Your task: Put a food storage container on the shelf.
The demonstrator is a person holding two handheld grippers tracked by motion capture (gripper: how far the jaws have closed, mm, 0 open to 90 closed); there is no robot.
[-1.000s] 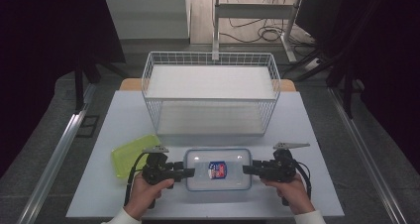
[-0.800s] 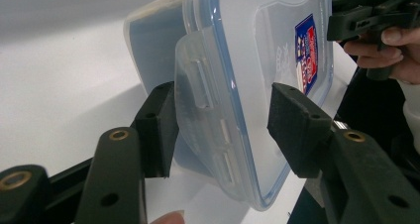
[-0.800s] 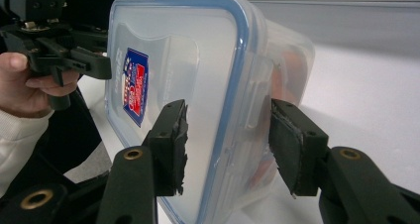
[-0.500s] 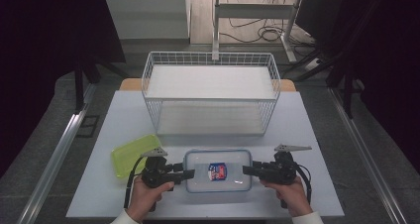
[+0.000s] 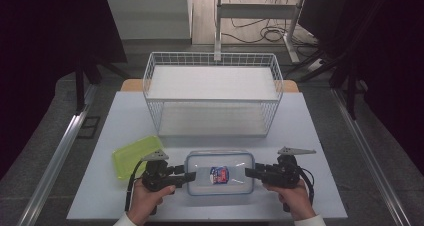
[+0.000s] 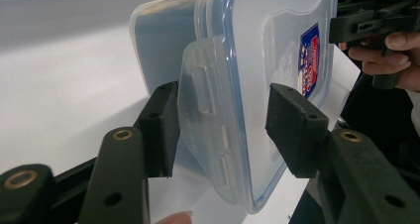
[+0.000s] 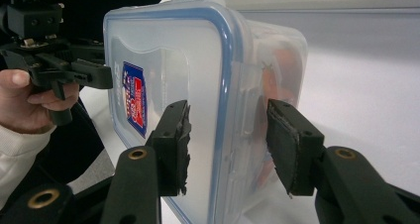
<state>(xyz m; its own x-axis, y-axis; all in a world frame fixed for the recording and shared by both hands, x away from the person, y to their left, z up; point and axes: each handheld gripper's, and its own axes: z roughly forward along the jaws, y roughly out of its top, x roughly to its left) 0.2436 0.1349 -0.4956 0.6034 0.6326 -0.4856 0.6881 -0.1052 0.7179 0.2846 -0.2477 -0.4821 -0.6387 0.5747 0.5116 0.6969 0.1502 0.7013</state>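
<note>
A clear plastic box (image 5: 220,172) with a blue-rimmed lid and a small label lies flat near the table's front edge. My left gripper (image 5: 190,176) is at its left end and my right gripper (image 5: 248,172) at its right end, each pointing inward. In the left gripper view the jaws (image 6: 218,120) straddle the box's (image 6: 267,45) clasp flap, with a gap on the lid side. In the right gripper view the jaws (image 7: 228,135) straddle the other clasp of the box (image 7: 168,60), also with gaps. Each view shows the opposite gripper (image 6: 366,21) (image 7: 84,70) beyond the box.
A yellow-green lid or shallow tray (image 5: 132,156) lies just left of my left hand. A white wire basket (image 5: 150,81) stands at the back of the pale table (image 5: 325,136). Metal rails run along both sides of the table.
</note>
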